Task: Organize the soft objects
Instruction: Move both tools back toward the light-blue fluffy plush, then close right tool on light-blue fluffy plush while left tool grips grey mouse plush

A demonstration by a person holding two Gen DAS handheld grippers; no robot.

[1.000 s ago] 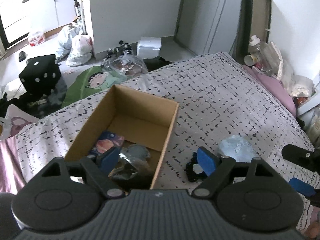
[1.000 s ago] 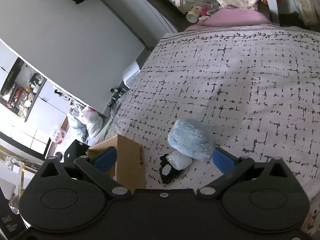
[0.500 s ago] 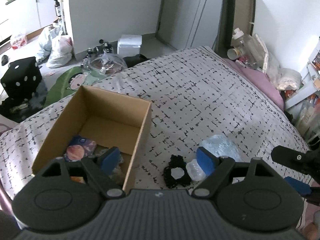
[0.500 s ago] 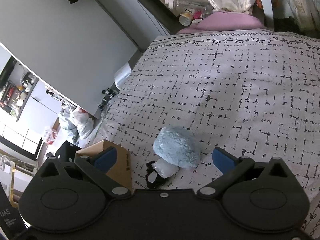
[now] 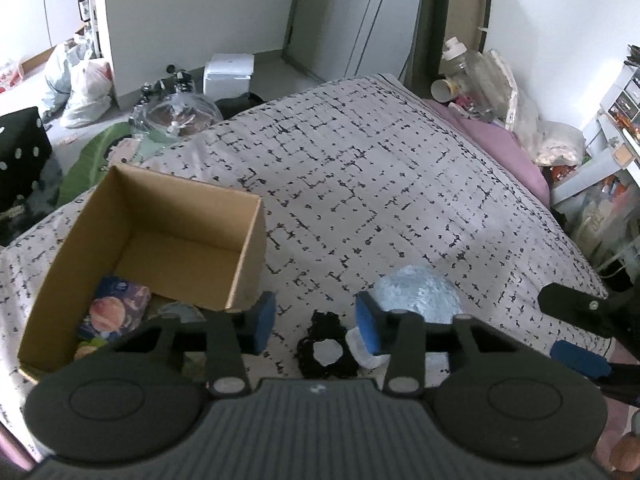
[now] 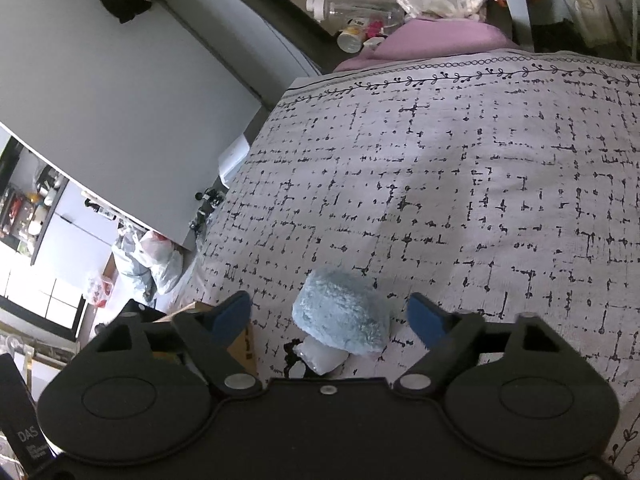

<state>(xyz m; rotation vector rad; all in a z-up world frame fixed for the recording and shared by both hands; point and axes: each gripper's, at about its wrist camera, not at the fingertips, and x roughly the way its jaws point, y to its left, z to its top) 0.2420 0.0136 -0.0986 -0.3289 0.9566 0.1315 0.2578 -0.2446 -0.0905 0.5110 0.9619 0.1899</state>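
Blue plush (image 6: 340, 310) on bed (image 6: 480, 200), dead ahead between right hand-held gripper (image 6: 330, 316) pads; jaws just been closing, not touching yet, nothing held. Left hand-held gripper (image 5: 316, 322) likewise narrowing over black scrunchie (image 5: 326, 346), empty. Probably light, squashy: pinch mid-body.

Light: soft daylight, even, moderately bright. Brightest patch: windows (image 6: 24, 280) blown out at left edge of right wrist view. Bedspread (image 5: 380, 184) evenly lit, faint broad shading across middle. Shadows: soft, short, under blue plush (image 6: 340, 312). Glare: none strong. Focus: sharp centre, slight softness outward. Distortion: strong fisheye, walls bowed, dark corners.
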